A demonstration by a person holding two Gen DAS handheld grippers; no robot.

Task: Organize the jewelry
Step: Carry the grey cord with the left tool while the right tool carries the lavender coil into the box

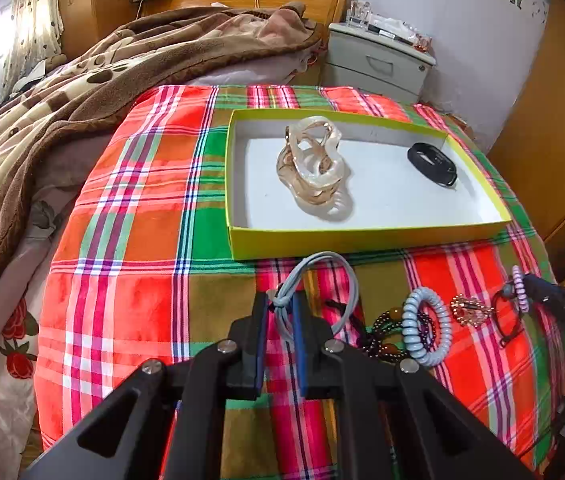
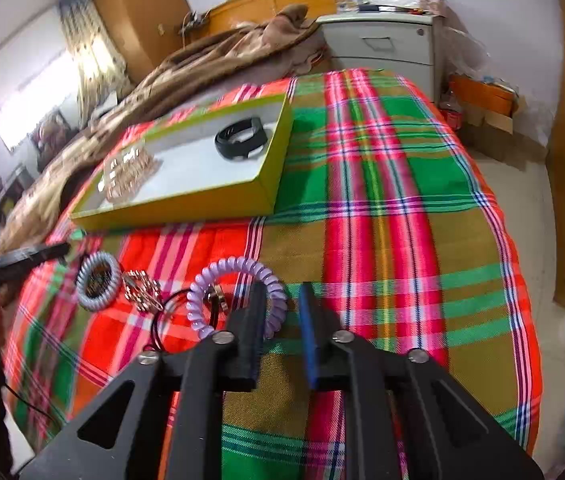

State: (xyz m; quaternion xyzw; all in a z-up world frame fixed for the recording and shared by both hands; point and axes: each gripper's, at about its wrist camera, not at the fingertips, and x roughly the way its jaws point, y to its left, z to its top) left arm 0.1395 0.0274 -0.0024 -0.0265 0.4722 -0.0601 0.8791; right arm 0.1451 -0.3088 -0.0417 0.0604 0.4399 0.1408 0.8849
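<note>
A yellow-green shallow box (image 1: pixel 362 236) lies on the plaid bedcover and holds a large clear amber hair claw (image 1: pixel 314 168) and a black band (image 1: pixel 432 163). My left gripper (image 1: pixel 280 304) is shut on a grey-blue elastic hair tie (image 1: pixel 322 280), just in front of the box. To its right lie a blue spiral hair tie (image 1: pixel 426 328), dark beads (image 1: pixel 386 332) and a gold brooch (image 1: pixel 468 309). My right gripper (image 2: pixel 282 292) is open, its left finger through a purple spiral hair tie (image 2: pixel 234 292) that hangs on it. The box also shows in the right wrist view (image 2: pixel 186 208).
A brown blanket (image 1: pixel 82 92) is heaped on the bed to the left. A grey nightstand (image 1: pixel 378 60) stands behind the bed, wooden wardrobes at the right. A thin black cord loop (image 2: pixel 162 320) lies by the purple tie. The bed edge drops off at the right (image 2: pixel 522 280).
</note>
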